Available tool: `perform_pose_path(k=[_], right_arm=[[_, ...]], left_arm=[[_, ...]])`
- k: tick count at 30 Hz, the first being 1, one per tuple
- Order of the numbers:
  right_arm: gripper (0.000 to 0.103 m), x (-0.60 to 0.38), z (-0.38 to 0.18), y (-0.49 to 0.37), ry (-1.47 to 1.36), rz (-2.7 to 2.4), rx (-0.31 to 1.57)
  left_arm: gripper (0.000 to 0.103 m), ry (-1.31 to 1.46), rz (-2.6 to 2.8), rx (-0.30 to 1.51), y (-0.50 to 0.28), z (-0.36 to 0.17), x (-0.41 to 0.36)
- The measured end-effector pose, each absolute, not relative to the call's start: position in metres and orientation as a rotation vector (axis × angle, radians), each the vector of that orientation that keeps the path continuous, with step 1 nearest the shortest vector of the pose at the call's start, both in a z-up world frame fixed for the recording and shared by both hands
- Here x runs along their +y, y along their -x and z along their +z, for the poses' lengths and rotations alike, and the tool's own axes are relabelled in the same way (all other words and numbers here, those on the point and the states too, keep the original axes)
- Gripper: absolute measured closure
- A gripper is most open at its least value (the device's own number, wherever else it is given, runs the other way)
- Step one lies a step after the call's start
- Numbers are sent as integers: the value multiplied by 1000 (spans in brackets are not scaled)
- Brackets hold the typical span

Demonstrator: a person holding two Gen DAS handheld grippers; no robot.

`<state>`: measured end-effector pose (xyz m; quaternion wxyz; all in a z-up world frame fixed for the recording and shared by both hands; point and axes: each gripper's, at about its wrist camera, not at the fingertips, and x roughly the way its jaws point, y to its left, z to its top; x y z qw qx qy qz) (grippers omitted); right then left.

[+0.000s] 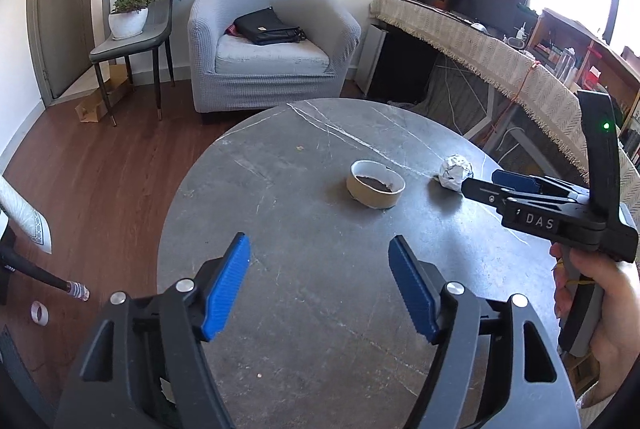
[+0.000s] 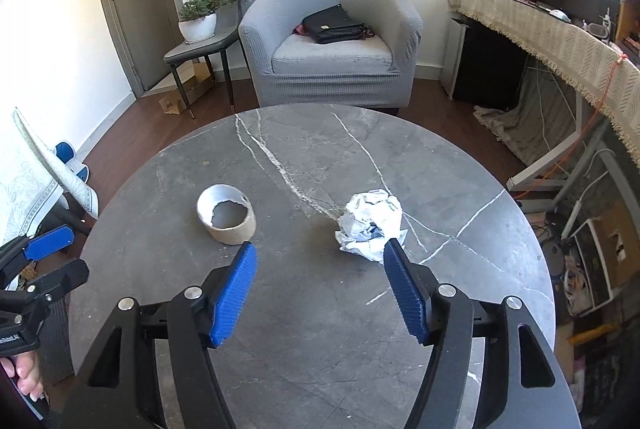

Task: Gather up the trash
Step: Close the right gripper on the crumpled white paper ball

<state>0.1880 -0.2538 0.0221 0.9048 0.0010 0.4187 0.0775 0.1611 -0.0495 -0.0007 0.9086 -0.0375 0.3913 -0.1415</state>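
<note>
A crumpled white paper ball (image 2: 372, 225) lies on the round grey marble table (image 2: 304, 309), right of centre; it also shows in the left wrist view (image 1: 455, 171). An empty cardboard tape roll (image 2: 226, 214) stands to its left, also in the left wrist view (image 1: 375, 188). My right gripper (image 2: 320, 253) is open and empty, its right finger's tip just in front of the paper ball. In the left wrist view it (image 1: 478, 185) points at the ball from the right. My left gripper (image 1: 320, 249) is open and empty above the table, short of the roll. It shows at the left edge of the right wrist view (image 2: 60, 253).
A grey armchair (image 2: 332, 45) with a black bag stands behind the table. A chair with a potted plant (image 2: 198, 23) is to its left. A cloth-covered desk (image 2: 560, 41) runs along the right. A white tape ring (image 1: 40, 311) lies on the floor at left.
</note>
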Motion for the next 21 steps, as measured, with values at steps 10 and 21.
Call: perform_pose_path(k=[10, 21], right_arm=[[42, -272, 1, -221, -32, 129, 908], [61, -272, -3, -229, 11, 122, 919]], left_arm=[[28, 77, -330, 841, -191, -11, -77], [28, 60, -382, 869, -211, -17, -100]])
